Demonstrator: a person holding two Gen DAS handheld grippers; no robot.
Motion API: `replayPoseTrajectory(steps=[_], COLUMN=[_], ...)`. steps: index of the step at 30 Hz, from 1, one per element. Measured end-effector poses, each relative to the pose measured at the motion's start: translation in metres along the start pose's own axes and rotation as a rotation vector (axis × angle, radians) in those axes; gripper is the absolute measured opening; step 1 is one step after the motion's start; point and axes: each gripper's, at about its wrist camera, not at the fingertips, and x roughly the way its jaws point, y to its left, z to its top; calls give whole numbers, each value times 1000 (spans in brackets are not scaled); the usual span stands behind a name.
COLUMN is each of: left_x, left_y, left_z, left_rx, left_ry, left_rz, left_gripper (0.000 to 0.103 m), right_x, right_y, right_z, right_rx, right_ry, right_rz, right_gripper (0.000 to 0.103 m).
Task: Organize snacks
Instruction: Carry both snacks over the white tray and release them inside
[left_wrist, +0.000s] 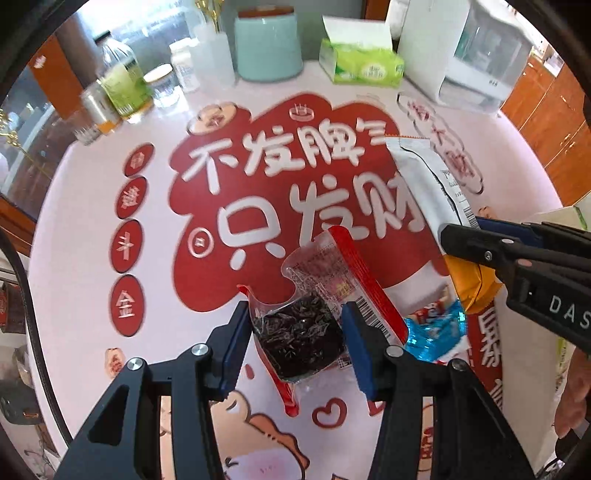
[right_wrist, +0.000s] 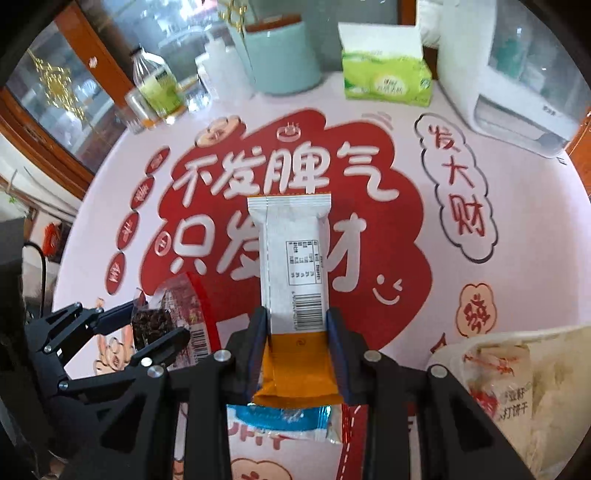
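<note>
The left gripper (left_wrist: 295, 343) has its jaws closed on a clear red-edged packet of dark snack pieces (left_wrist: 303, 332), gripping its sides. The right gripper (right_wrist: 297, 354) has its jaws closed narrowly on a white-and-orange wrapped bar (right_wrist: 295, 266), clamped at the orange end, with the white end pointing away from the camera. Both packets are held above the pink printed surface (right_wrist: 517, 229). A blue-and-white snack packet (right_wrist: 284, 421) lies on the surface beneath the bar. A bag of crackers (right_wrist: 509, 387) sits to the right. A green tissue pack (right_wrist: 386, 83) stands at the far edge.
</note>
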Motion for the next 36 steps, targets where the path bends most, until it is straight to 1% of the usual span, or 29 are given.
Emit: replayPoseTrajectory(steps=[3, 8, 12, 17, 24, 29, 36], left_x=[-22, -58, -80, -108, -141, -158, -165], left_y=[-1, -13, -26, -54, -101, -141, -196], left_z=[-2, -15, -28, -49, -74, -88, -92], left_rx=[2, 19, 35, 47, 72, 112, 187], left_ry=[-32, -71, -92, -115, -150, -175, -190], left_rz=[8, 15, 12, -31, -84, -117, -149], left_gripper=[48, 48, 48, 48, 48, 48, 48], right_x=[-14, -44, -70, -105, -150, -182, -217], right_y=[2, 1, 2, 1, -8, -27, -65], right_z=[1, -13, -35, -72, -125, -158, -191], right_rx=[7, 15, 7, 3, 3, 21, 84], right_ry=[-24, -59, -82, -107, -149, -193, -261], right_rz=[23, 71, 111, 151, 174, 148, 58], right_gripper=[33, 33, 33, 33, 33, 33, 33])
